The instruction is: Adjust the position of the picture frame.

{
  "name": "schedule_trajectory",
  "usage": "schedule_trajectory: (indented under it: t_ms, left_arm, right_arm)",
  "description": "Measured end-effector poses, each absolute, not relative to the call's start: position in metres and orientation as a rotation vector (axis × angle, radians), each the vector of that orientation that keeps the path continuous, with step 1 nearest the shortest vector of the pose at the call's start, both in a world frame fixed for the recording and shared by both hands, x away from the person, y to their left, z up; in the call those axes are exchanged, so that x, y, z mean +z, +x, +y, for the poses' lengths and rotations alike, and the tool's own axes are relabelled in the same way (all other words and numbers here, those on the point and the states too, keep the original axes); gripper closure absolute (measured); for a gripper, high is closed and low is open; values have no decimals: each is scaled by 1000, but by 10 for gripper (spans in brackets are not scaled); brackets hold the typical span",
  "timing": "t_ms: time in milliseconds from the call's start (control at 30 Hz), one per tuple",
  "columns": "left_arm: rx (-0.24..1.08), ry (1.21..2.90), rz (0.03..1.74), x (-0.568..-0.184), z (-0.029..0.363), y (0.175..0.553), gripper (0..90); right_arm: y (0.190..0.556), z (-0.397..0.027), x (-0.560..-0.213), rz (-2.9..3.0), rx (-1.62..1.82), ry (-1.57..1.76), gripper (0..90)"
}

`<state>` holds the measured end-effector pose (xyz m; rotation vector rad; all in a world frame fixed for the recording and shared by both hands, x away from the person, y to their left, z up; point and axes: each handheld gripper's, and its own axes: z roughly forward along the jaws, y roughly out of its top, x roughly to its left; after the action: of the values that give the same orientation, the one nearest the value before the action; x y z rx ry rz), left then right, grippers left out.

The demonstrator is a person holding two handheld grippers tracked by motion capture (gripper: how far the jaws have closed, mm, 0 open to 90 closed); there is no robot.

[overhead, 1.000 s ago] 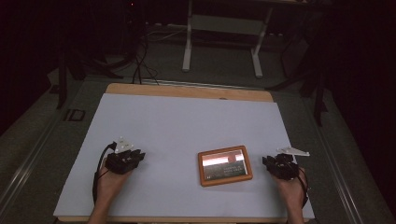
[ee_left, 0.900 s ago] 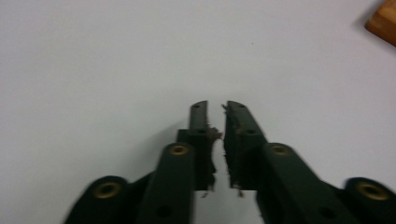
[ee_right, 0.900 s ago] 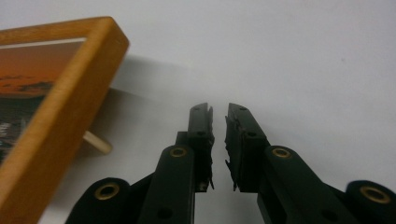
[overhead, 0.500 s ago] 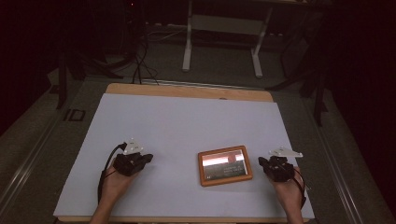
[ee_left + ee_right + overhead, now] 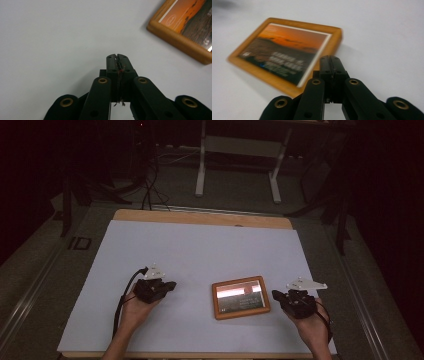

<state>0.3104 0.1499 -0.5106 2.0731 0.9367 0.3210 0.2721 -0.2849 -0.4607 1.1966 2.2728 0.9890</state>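
Note:
A small wooden picture frame (image 5: 240,297) with an orange sunset picture lies flat on the white table top (image 5: 200,255), near the front edge. My left gripper (image 5: 170,285) rests on the table to the frame's left, a hand's width away, jaws shut with nothing between them. In the left gripper view its tips (image 5: 117,56) point at bare table, with the frame's corner (image 5: 185,27) at the upper right. My right gripper (image 5: 276,296) sits just off the frame's right edge. In the right gripper view its shut jaws (image 5: 331,59) overlap the frame's near edge (image 5: 287,51).
The white sheet covers a wooden table whose bare far edge (image 5: 200,216) shows at the back. Beyond it stand a metal stand's legs (image 5: 237,165) and cables (image 5: 150,185) on a dark floor. Open white surface stretches behind the frame.
Both hands have moved inward toward the frame: the left gripper slid right, the right gripper slid left to the frame's edge. The frame has not moved.

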Motion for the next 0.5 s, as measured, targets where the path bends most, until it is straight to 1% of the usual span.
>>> schedule_trajectory:
  t_ms: [233,500]
  left_arm:
    - [292,2083,889,-511,127,328,887]
    - [266,2125,822,-521,97,350,888]
  right_arm:
    - [257,-270,-459,2356,981,1109,900]
    - [246,-257,-471,2458,932,1017,900]
